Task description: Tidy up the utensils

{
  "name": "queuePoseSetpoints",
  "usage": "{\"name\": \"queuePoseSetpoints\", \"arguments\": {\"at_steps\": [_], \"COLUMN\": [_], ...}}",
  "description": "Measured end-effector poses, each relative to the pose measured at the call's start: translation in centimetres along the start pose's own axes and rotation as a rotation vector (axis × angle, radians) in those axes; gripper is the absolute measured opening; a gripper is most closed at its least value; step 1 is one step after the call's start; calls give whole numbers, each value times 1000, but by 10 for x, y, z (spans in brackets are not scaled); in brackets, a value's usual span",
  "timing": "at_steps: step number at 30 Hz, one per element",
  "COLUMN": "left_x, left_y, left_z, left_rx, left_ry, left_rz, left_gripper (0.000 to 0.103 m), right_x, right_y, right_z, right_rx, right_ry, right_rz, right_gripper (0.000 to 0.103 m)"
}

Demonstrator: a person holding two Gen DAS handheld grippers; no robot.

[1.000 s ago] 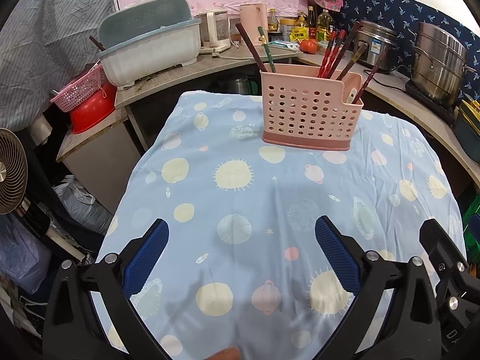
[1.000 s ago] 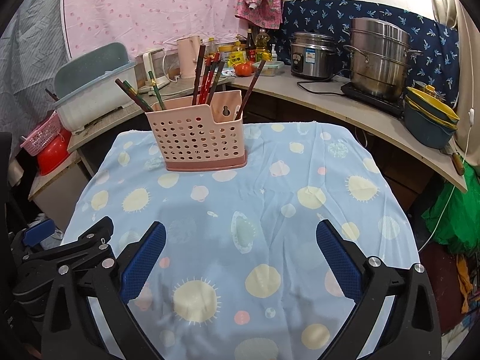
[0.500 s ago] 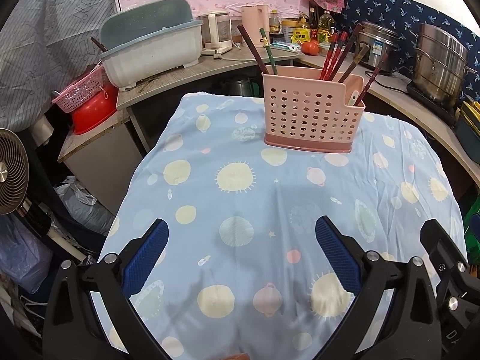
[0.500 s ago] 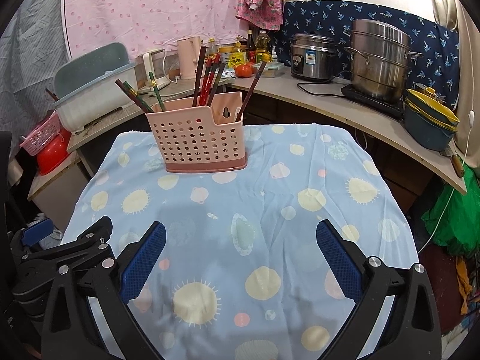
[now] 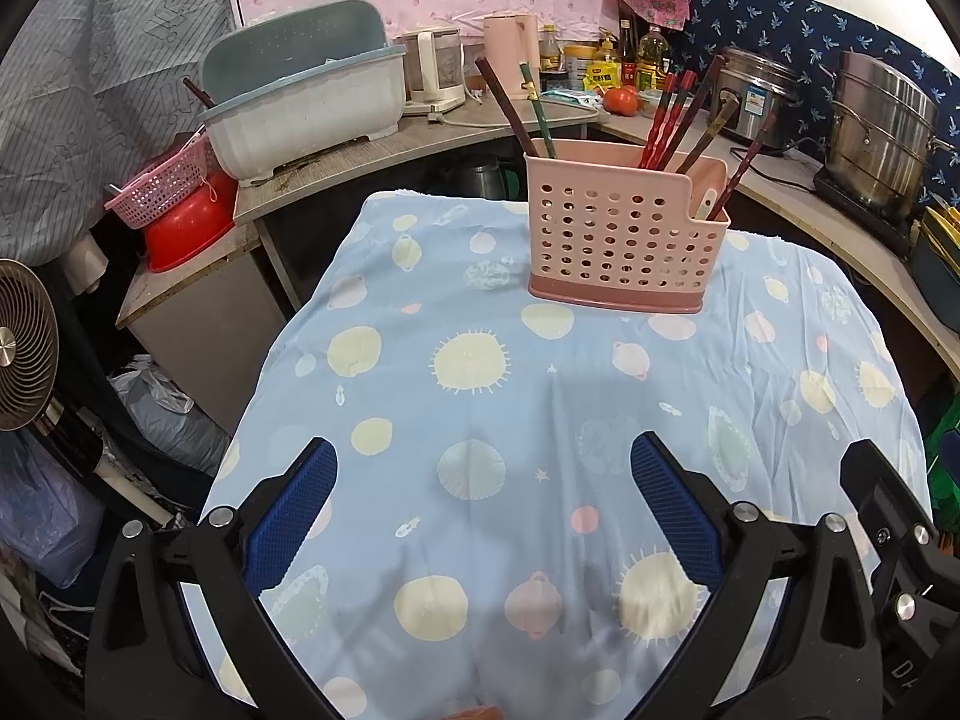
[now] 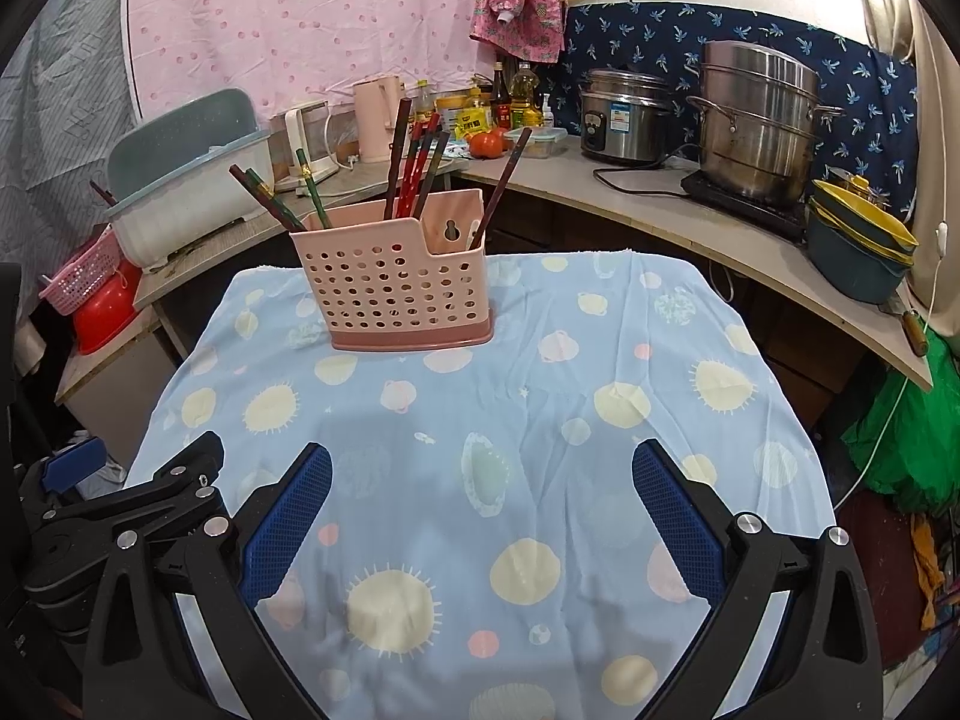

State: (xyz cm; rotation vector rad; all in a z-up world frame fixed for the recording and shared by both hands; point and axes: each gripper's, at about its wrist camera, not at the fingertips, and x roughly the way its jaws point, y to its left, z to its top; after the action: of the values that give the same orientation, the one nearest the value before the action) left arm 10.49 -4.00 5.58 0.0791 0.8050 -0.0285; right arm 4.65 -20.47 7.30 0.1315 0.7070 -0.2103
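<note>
Left wrist view showing left gripper (image 5: 483,507) hovering wide open, holding nothing, over blue patterned tablecloth (image 5: 480,420). Right wrist view showing right gripper (image 6: 483,510) likewise spread and empty. Standing upright at far end: pink perforated utensil holder (image 5: 627,237), chopsticks (image 5: 666,114) leaning inside.

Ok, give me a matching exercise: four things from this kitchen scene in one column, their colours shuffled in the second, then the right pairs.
Things:
1. utensil holder
2. tablecloth
3. bowl under the small basket
4. steamer pot

Colours:
A. silver metal
B. light blue with pale suns and planets
C. pink with round holes
D. red

Pairs: 1-C, 2-B, 3-D, 4-A
</note>
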Motion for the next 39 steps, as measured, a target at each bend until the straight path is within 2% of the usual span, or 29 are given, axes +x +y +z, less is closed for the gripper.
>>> {"name": "queuePoseSetpoints", "arguments": {"at_steps": [39], "left_x": [-4], "left_y": [0], "left_z": [1], "left_rx": [-2], "left_ry": [-22], "left_rz": [18], "left_gripper": [94], "right_x": [0], "right_y": [0], "right_z": [2], "right_rx": [1], "right_ry": [3], "right_rz": [-1], "right_gripper": [97]}}
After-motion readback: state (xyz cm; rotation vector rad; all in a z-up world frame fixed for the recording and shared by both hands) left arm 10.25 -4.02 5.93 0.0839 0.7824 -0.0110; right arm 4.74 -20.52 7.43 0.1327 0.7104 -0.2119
